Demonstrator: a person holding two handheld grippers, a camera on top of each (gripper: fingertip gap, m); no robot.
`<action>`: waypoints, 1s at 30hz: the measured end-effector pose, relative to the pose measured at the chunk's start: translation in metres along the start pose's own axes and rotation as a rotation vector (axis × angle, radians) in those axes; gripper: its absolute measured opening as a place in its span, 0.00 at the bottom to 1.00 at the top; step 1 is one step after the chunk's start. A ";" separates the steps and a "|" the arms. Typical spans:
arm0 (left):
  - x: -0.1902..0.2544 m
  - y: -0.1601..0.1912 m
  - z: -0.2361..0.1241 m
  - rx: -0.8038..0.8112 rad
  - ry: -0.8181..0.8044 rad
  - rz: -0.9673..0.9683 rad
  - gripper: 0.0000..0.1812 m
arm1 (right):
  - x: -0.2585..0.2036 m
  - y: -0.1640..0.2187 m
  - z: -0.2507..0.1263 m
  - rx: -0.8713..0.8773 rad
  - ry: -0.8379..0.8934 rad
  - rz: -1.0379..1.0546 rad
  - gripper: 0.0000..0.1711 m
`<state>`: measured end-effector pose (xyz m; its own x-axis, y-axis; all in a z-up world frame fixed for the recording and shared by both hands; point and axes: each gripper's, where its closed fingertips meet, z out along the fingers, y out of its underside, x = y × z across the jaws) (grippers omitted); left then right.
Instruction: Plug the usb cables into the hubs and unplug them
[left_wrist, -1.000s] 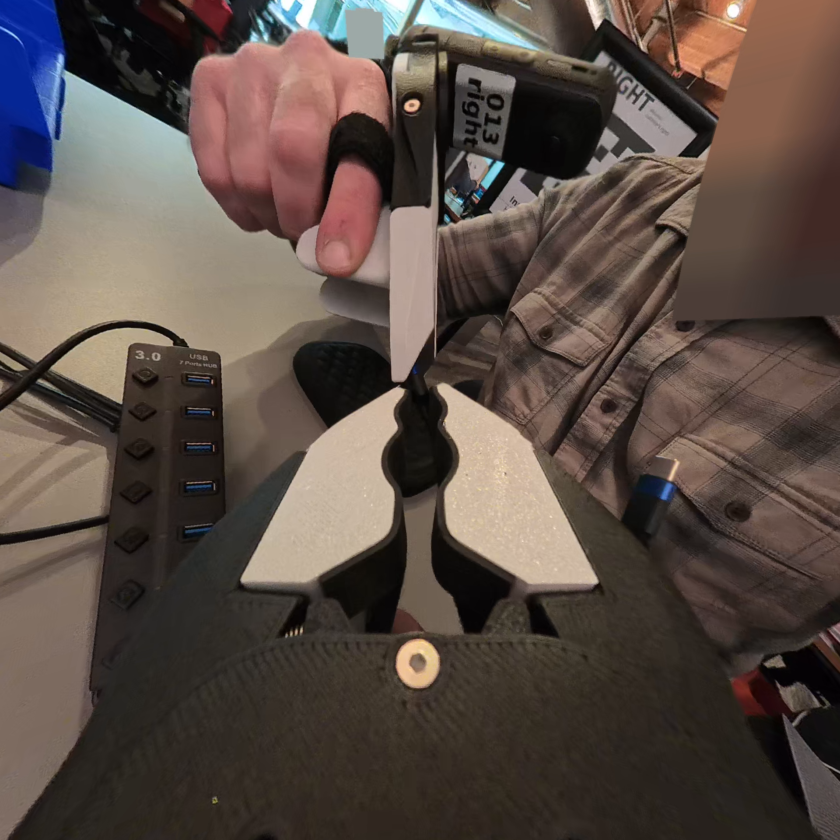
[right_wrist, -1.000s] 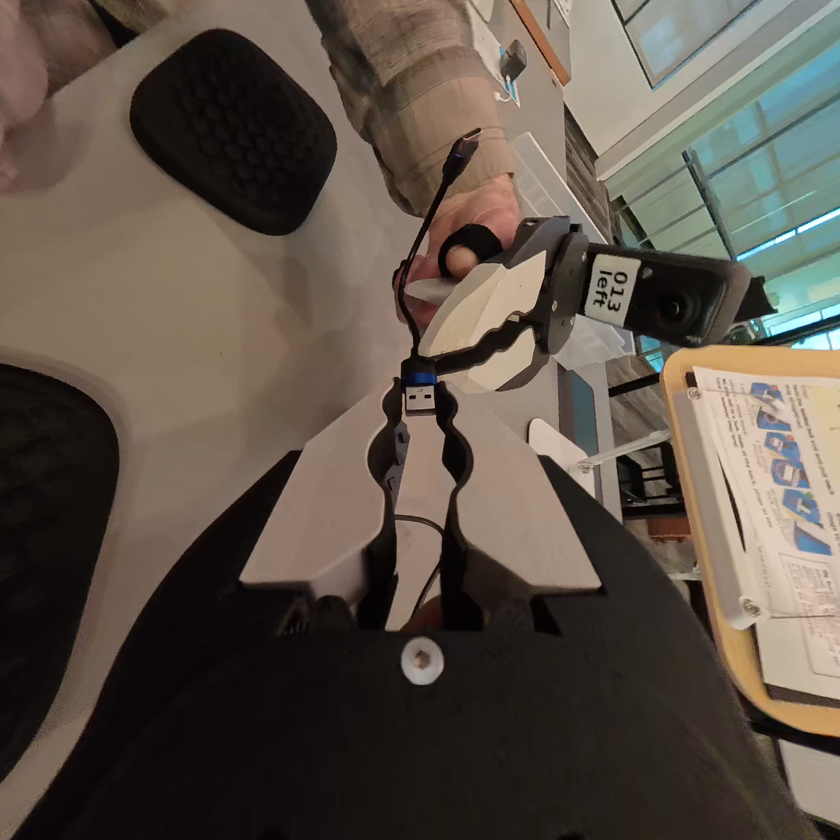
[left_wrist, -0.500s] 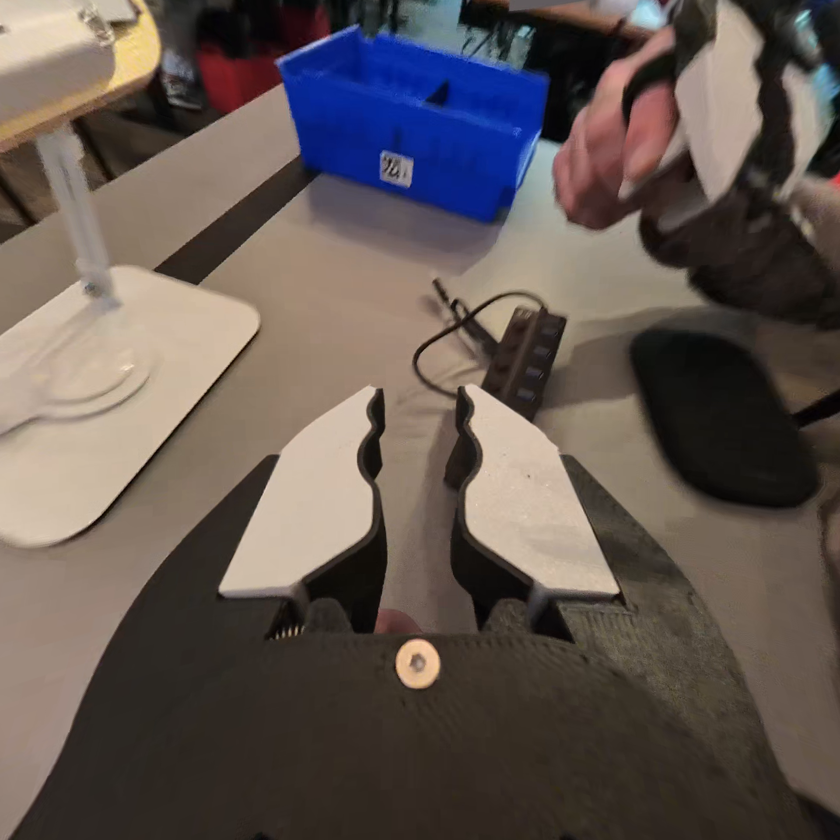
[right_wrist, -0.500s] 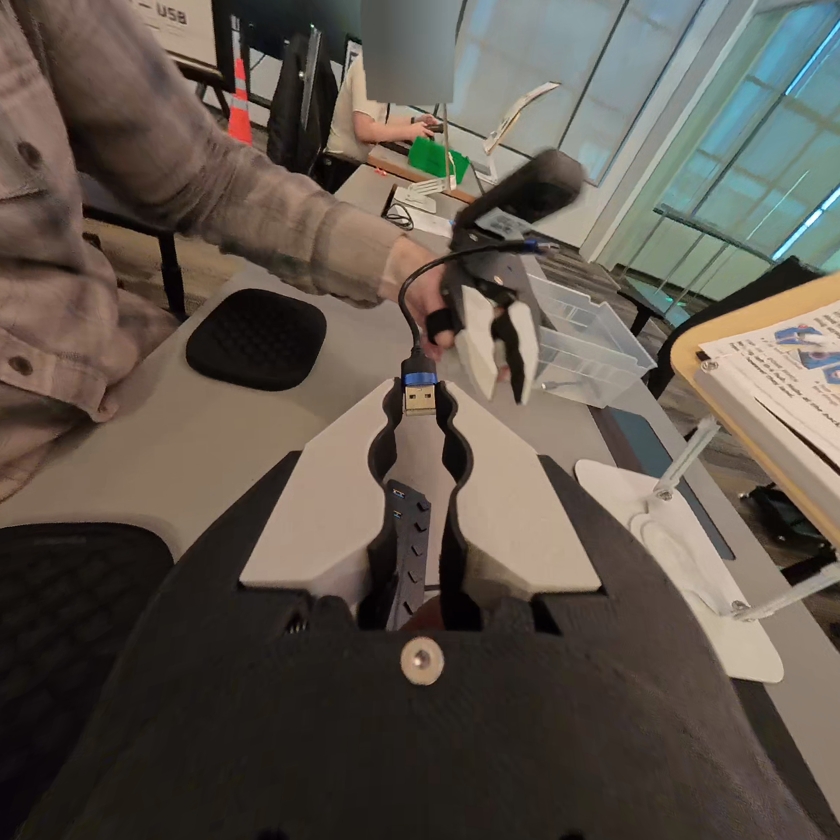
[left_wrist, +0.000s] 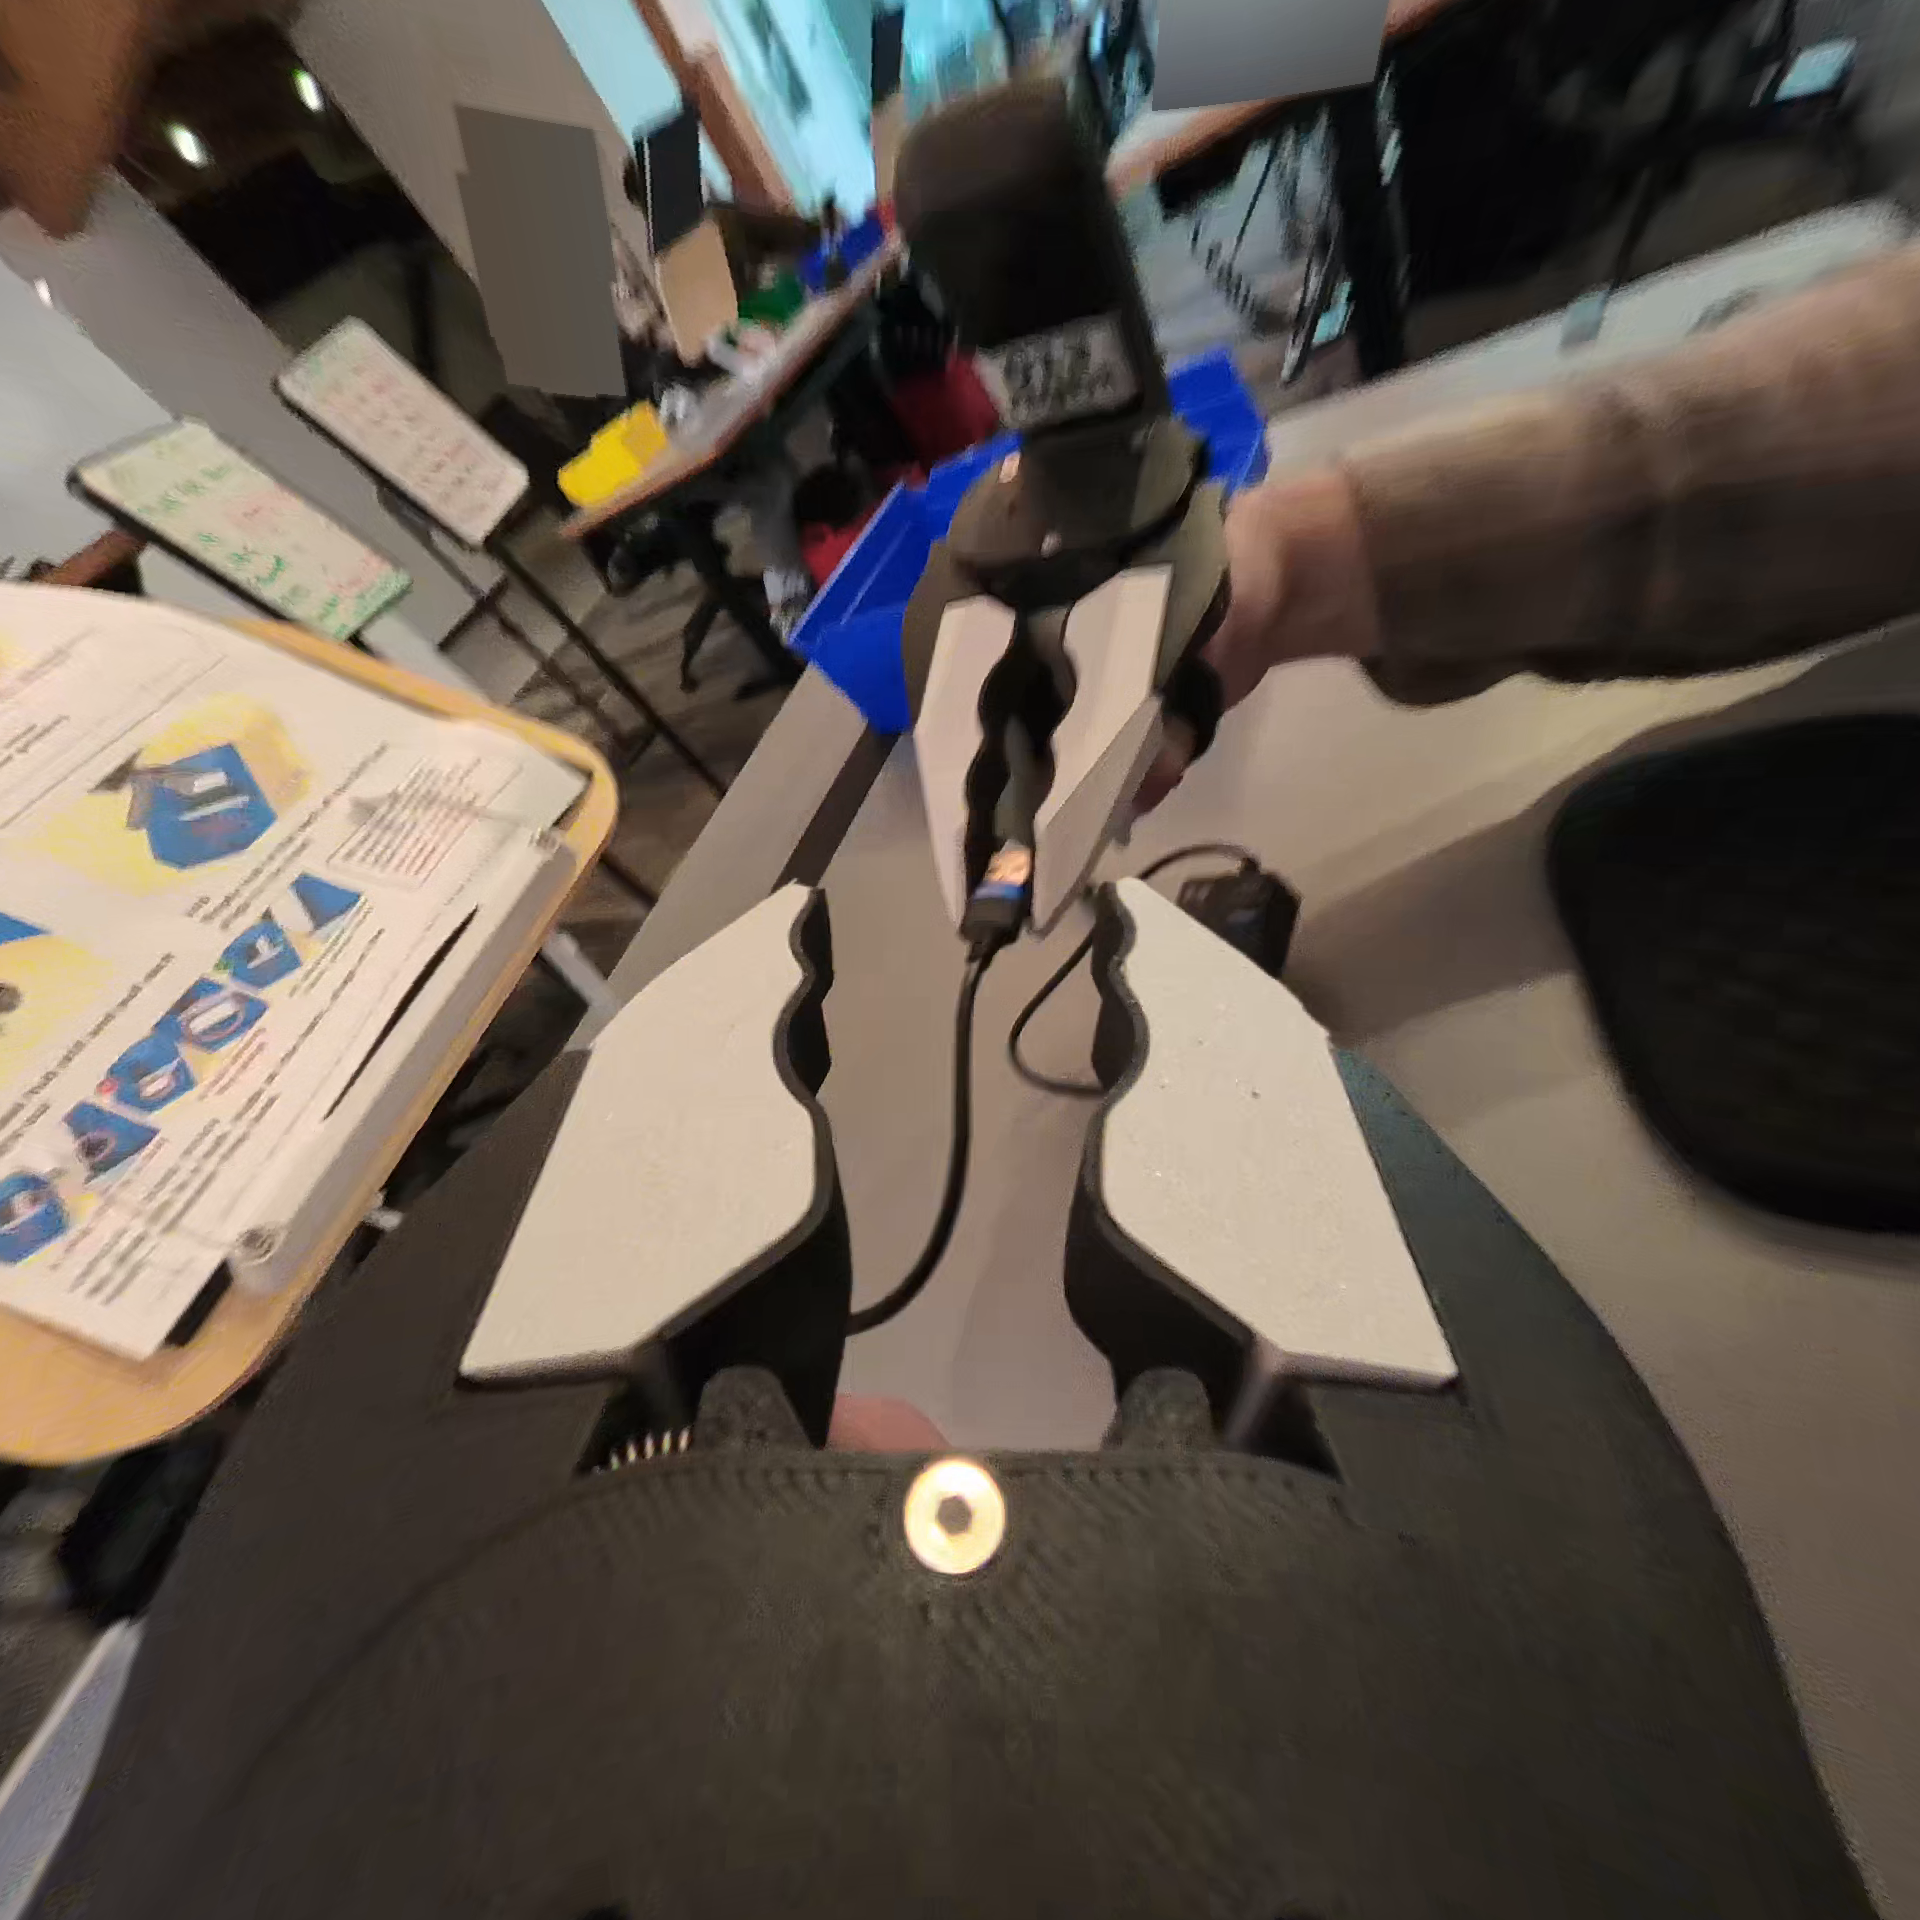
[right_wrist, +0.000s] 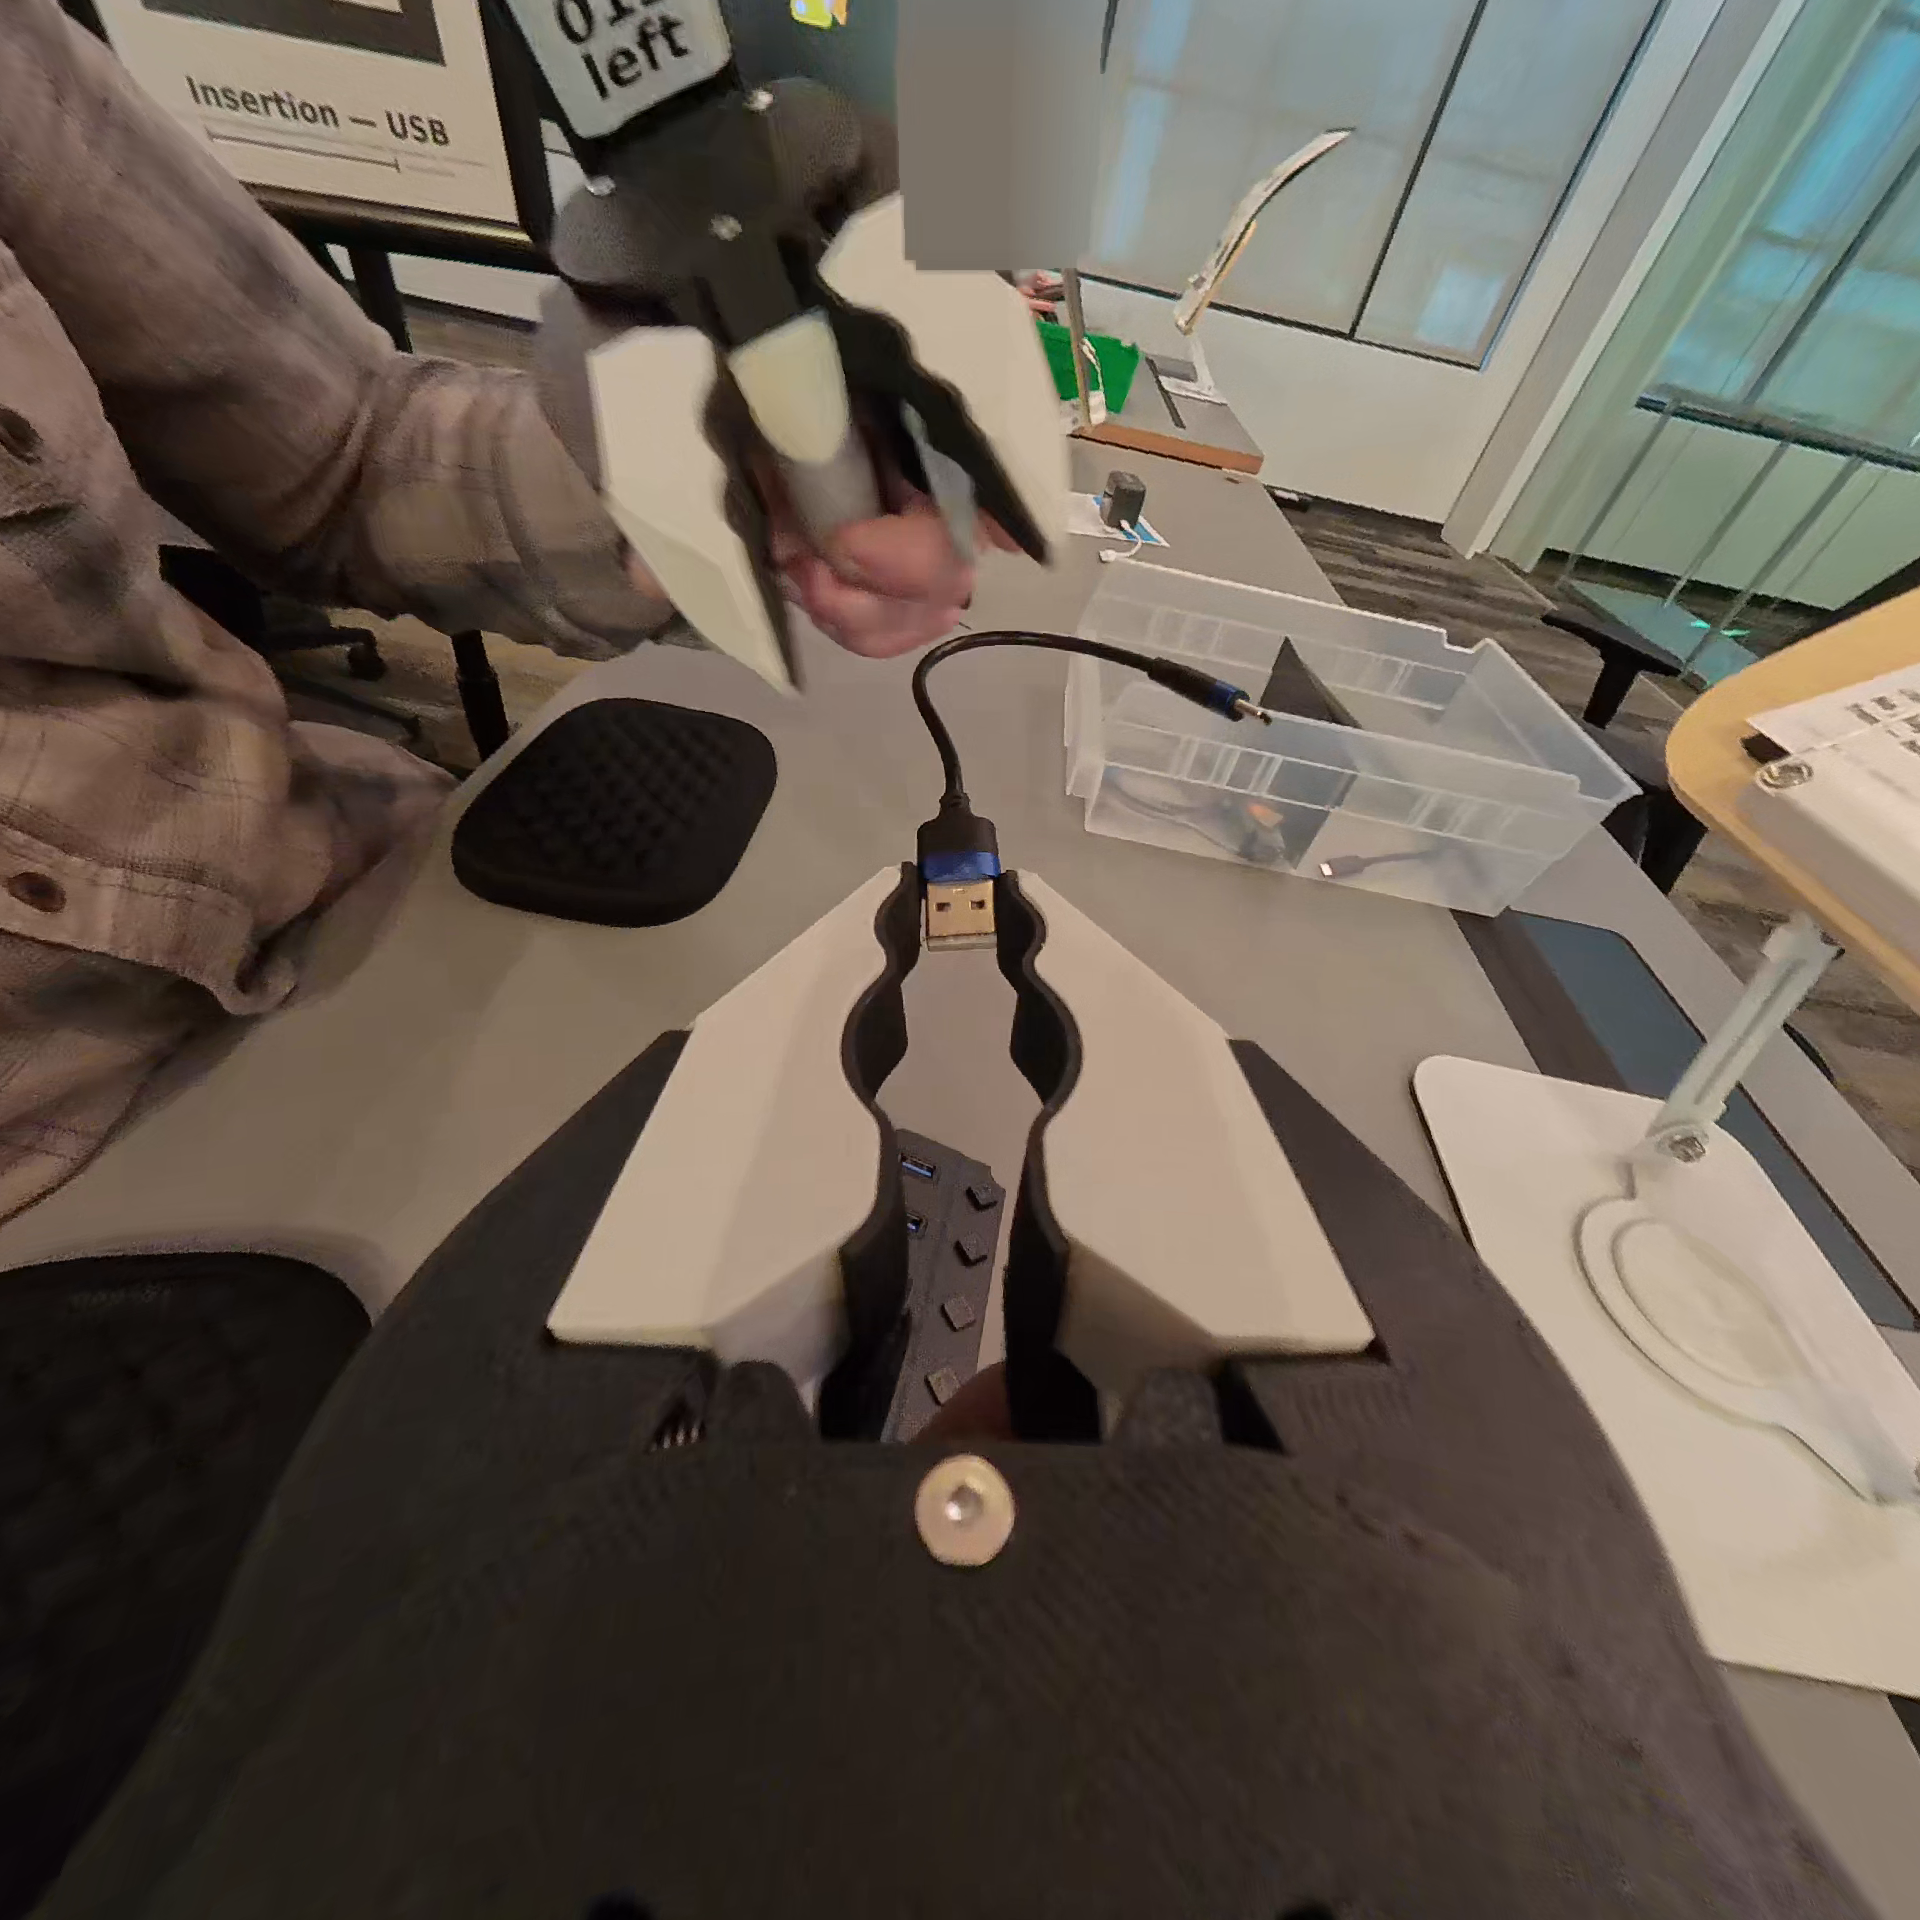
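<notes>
The right gripper (right_wrist: 961, 894), white-fingered on a black body, is pinching the blue-collared plug of a short black USB cable (right_wrist: 960, 878) at its fingertips, metal end pointing back toward the camera. Beneath and between those fingers, a black multi-port USB hub (right_wrist: 945, 1262) with blue sockets is lying on the matte grey worktop (right_wrist: 1195, 956). The cable is arching up and away, its small far plug hanging free in front of a clear plastic divided bin (right_wrist: 1340, 727) that is sitting toward the worktop's far right edge. A black textured pad (right_wrist: 613, 810) is resting near the left edge, and a white flat stand base (right_wrist: 1621, 1340) is lying at the right edge. The left gripper (left_wrist: 961, 914) is standing spread wide with nothing between its fingers, hovering above the worktop. Beyond it, a blue plastic bin (left_wrist: 873, 592) is sitting at the far edge. Farther off, glass partitions and cluttered desks are filling the room.
</notes>
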<state>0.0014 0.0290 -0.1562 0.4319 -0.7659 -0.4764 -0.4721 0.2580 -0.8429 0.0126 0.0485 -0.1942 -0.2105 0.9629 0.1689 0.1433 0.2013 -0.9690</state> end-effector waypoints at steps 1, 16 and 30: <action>-0.004 0.008 0.005 -0.057 -0.014 0.027 0.27 | -0.001 -0.001 0.002 0.000 -0.006 -0.005 0.07; 0.002 0.049 0.022 -0.280 0.254 0.075 0.25 | -0.009 -0.012 0.014 0.069 -0.061 -0.034 0.08; 0.002 0.011 0.020 0.287 0.222 -0.426 0.16 | -0.001 -0.027 0.009 0.214 -0.075 0.044 0.07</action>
<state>0.0124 0.0425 -0.1712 0.3516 -0.9353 -0.0403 -0.0492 0.0245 -0.9985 -0.0001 0.0408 -0.1699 -0.2812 0.9521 0.1197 -0.0528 0.1092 -0.9926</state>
